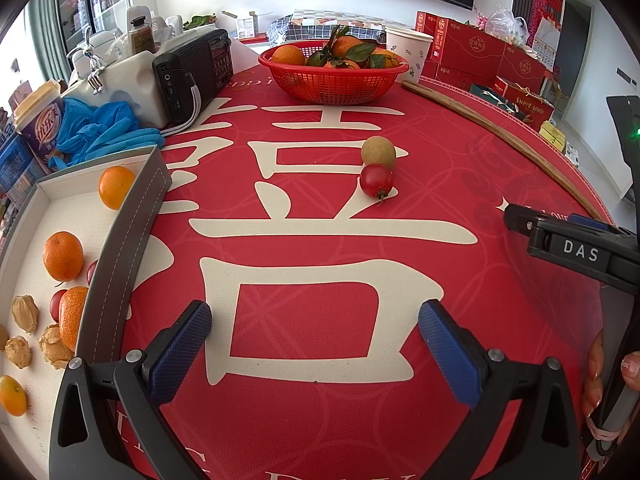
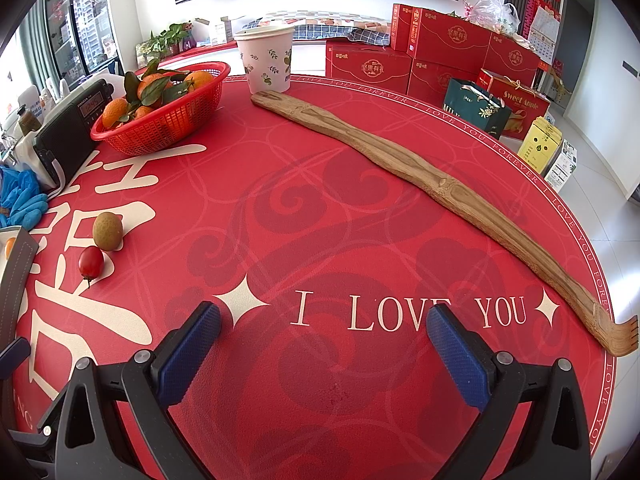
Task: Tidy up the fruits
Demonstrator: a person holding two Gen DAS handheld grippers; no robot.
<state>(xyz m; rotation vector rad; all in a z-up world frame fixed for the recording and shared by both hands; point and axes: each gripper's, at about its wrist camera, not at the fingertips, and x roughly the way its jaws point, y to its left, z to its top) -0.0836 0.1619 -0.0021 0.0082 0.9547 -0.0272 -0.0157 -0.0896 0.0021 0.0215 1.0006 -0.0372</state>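
Cherry tomato point(image 1: 376, 180), touching a kiwi point(image 1: 378, 152) behind it, mid-surface on the red printed surface point(image 1: 320, 420), open cloth all round. Grey-rimmed tray point(image 1: 120, 248), left edge: mandarins point(image 1: 63, 256), husked physalis point(image 1: 25, 314), a second tomato half hidden; tray cut off by the frame. Red basket point(image 1: 332, 80) of leafy mandarins, far side. Wooden back-scratcher point(image 2: 420, 184) along the right rim. Left claw point(image 1: 316, 344): spread wide, empty. Right claw point(image 2: 324, 348): spread wide, empty.

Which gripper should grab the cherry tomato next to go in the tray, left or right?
Left. The cherry tomato lies straight ahead of the open left gripper, and the tray is on its side. The right gripper points away, toward the back scratcher.
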